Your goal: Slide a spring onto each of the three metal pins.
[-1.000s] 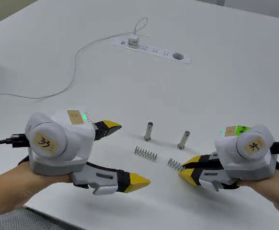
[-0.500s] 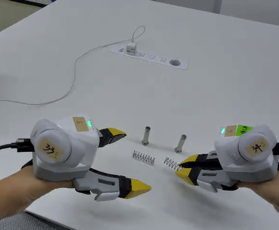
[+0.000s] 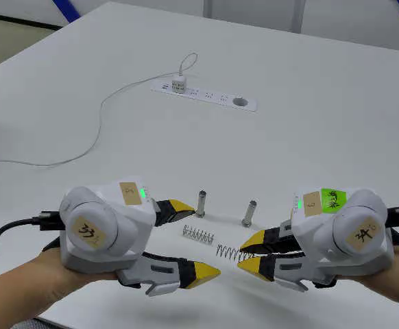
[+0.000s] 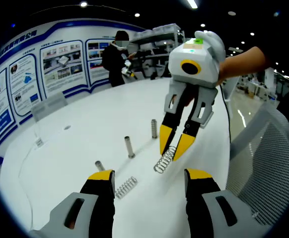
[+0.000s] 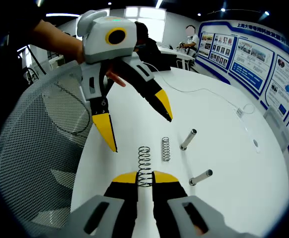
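Spring (image 3: 228, 251) clamped; power strip (image 3: 206, 94) well beyond.

Three metal pins (image 4: 154, 128) (image 4: 129, 147) (image 4: 99, 164) and two springs (image 4: 166, 158) (image 4: 125, 185) sit by the two hand-held grippers (image 4: 147, 176) (image 4: 177, 141), with one power strip (image 3: 205, 95) and one cable (image 3: 103, 103) beyond them.

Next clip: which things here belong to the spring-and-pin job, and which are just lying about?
Job: three pins, held spring in right tongs, loose spring, open left tongs.
Lying about: power strip, plugged-in charger, white cable.
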The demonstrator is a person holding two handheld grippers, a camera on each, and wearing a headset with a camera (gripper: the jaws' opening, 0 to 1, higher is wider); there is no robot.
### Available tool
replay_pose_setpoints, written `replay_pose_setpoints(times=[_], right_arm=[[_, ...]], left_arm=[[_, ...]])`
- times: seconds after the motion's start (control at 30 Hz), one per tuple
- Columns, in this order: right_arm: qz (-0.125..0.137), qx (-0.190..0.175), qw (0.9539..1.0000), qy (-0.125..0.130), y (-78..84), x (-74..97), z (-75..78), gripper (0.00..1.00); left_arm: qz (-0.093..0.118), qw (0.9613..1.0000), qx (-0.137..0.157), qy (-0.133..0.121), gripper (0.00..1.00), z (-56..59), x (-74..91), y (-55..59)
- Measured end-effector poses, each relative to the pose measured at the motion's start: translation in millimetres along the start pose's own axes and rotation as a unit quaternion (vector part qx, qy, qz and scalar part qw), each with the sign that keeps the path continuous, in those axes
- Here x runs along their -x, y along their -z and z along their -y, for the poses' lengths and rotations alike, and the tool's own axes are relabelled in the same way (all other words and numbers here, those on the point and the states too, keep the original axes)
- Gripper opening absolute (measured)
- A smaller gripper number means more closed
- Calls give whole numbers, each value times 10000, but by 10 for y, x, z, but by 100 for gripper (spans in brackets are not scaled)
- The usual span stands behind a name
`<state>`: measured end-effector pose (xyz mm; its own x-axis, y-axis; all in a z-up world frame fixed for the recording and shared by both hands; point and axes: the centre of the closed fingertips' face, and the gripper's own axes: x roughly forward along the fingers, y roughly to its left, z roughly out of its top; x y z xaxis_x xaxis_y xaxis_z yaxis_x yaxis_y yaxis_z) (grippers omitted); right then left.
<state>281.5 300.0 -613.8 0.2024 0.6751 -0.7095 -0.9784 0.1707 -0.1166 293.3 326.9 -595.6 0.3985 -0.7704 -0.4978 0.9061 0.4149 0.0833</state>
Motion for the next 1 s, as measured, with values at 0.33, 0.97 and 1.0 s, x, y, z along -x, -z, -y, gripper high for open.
replay_pose_setpoints(times=[0.33, 0.97, 1.0], right_arm=[[-59, 108, 9999, 29, -65, -1, 0, 10], [-234, 315, 9992, -111, -73, 26, -82, 10], [-254, 339, 9990, -136, -73, 22, -96, 10]], left_arm=[[-239, 9992, -323, 72, 42, 40, -88, 9], [-265, 9918, -985, 772, 14, 272, -162, -61], [-276, 9898, -1129, 827, 14, 295, -159, -53]])
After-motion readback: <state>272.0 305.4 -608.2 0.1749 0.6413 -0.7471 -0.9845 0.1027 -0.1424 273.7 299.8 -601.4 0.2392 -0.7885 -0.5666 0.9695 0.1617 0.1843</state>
